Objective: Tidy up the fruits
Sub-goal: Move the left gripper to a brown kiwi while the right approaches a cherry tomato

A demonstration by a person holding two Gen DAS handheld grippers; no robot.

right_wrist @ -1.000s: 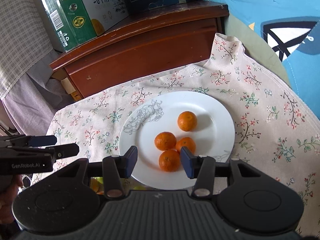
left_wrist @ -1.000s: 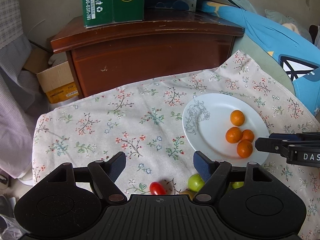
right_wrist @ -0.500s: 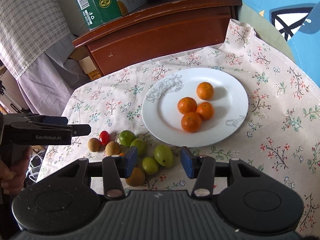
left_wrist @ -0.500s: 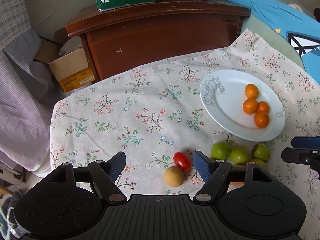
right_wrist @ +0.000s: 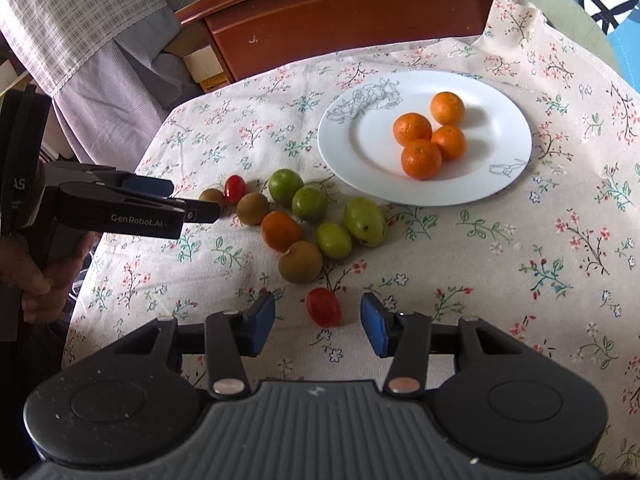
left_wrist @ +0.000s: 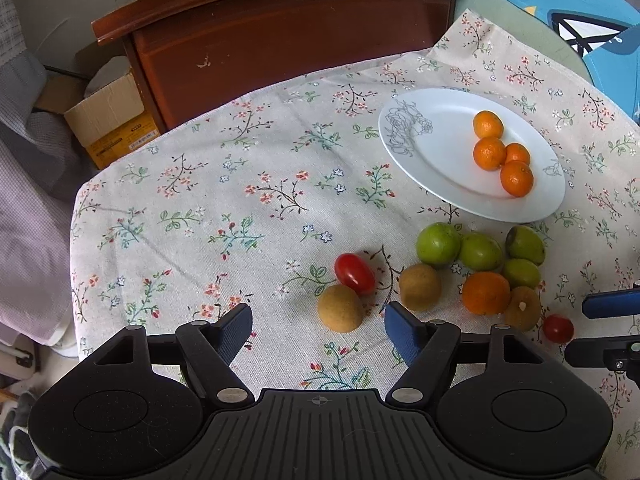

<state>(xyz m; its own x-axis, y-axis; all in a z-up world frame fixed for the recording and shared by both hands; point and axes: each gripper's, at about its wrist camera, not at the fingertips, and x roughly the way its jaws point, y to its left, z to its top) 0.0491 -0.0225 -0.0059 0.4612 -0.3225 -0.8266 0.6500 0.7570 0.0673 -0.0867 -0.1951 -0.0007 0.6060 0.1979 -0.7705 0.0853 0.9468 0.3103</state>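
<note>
Left wrist view shows the left gripper spread wide and holding nothing, with a brown fruit lying just ahead between its fingers and a red tomato touching it beyond. Further right, green fruits and a loose orange cluster below the white plate of four oranges. In the right wrist view, the right gripper is also wide and empty, and a second tomato sits squarely between its fingers, long axis slanting forward-left. The right gripper looks better placed to close.
</note>
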